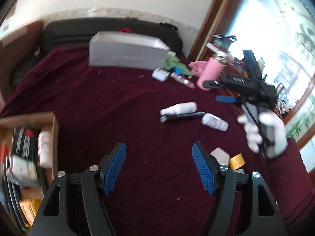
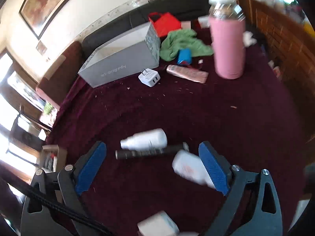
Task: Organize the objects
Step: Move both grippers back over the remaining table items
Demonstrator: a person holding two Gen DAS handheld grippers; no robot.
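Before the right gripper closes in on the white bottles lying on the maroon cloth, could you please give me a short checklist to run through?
1. Right gripper open: ok, jaws wide apart, nothing between them.
2. Left gripper open and empty: ok.
3. Target isolated: not ok; white spray bottle lies against the black ribbed tube.
4. Small white bottle clear of the fingers: not ok, it sits by the right-hand blue pad; touching, cannot tell.
5. Open cardboard box has room: cannot tell, already crowded.
6. Pink tall tumbler out of the way: ok, upright, farther back.
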